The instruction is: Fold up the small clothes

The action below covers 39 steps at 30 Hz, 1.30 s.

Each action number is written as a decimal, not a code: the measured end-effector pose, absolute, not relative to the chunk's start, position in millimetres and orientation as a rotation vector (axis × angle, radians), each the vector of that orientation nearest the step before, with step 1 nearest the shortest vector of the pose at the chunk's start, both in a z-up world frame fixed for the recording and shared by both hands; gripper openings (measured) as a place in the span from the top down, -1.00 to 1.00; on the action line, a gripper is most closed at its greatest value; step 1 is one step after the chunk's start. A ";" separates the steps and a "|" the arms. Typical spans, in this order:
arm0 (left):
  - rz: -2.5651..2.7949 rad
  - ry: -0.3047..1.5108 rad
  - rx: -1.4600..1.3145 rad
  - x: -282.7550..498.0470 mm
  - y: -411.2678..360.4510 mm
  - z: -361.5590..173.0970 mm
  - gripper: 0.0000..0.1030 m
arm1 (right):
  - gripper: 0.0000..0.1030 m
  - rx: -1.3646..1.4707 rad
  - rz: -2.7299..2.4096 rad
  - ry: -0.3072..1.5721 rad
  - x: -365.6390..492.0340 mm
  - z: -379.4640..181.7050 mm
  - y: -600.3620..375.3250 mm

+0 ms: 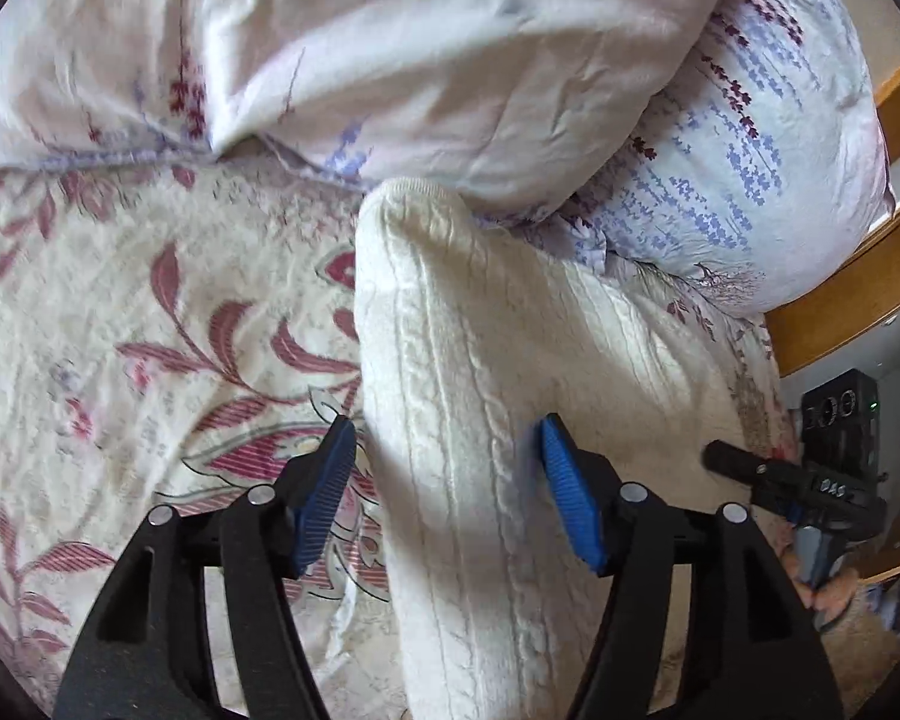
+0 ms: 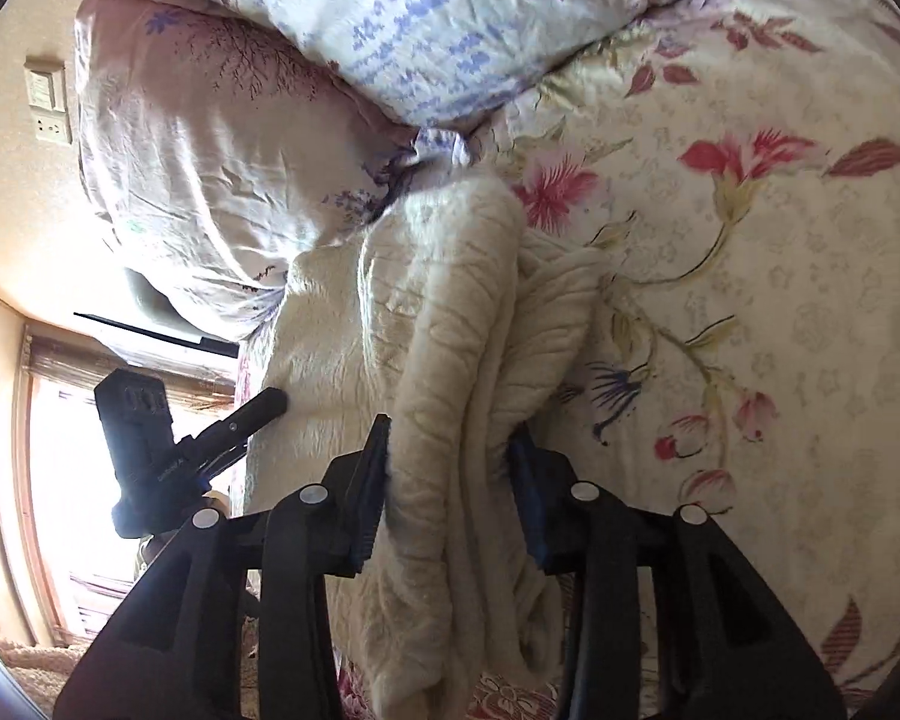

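Floral bedspread [image 2: 780,300] under cream knit garment [image 2: 450,330], pillows [image 1: 390,60] beside wooden frame [image 1: 858,294]

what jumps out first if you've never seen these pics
A cream cable-knit garment lies bunched lengthwise on the floral bedspread, its far end against the lavender-print pillows. A fold of it runs between the blue pads of the left hand-held gripper, and the right hand-held gripper straddles another fold.
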<state>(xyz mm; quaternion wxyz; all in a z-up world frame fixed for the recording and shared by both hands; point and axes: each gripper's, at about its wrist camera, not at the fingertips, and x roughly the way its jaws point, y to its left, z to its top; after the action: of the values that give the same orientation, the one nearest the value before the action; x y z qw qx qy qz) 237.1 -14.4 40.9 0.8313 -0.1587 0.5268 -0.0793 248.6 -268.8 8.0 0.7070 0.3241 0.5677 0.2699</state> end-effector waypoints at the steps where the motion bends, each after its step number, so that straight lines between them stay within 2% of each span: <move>1: -0.139 1.075 -0.280 232.5 -18.2 51.7 -0.41 | 0.15 0.733 0.582 1.234 249.8 14.1 -276.4; 4: -0.131 0.977 -0.156 228.6 -31.9 77.9 -0.52 | 0.14 0.780 0.526 1.168 261.2 24.6 -294.1; 7: -0.165 0.970 -0.042 225.3 -56.5 84.9 -0.60 | 0.15 0.812 0.508 1.193 277.8 15.3 -294.8; 9: -0.174 0.989 0.013 227.1 -69.8 76.9 -0.60 | 0.41 0.761 0.504 1.230 288.4 9.8 -284.6; 10: -0.172 1.009 0.028 230.4 -74.2 71.3 -0.60 | 0.75 0.737 0.508 1.240 289.8 6.3 -279.4; 18: -0.163 1.040 0.143 234.9 -86.0 49.8 -0.65 | 0.84 0.666 0.342 1.243 301.1 -10.4 -270.5; 21: -0.152 1.038 0.154 233.3 -86.7 51.6 -0.65 | 0.83 0.576 0.362 1.220 288.0 4.3 -261.3; 24: -0.148 1.010 0.149 222.5 -81.5 62.5 -0.65 | 0.61 0.511 0.393 1.131 268.9 35.4 -255.2; 26: -0.128 0.998 0.152 214.0 -78.5 67.7 -0.65 | 0.18 0.457 0.409 1.076 249.5 54.8 -251.8; 30: -0.106 0.998 0.139 196.5 -75.6 71.7 -0.65 | 0.15 0.346 0.425 1.030 208.5 75.6 -239.9; 39: -0.074 1.033 0.097 161.4 -69.3 61.6 -0.66 | 0.15 0.231 0.409 1.016 151.1 73.4 -225.7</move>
<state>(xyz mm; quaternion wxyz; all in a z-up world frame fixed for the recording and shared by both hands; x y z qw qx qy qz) 161.4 -69.3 61.6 0.8679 0.0464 0.4933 -0.0352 151.1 -225.7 73.4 0.8473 0.1097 0.4820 0.1940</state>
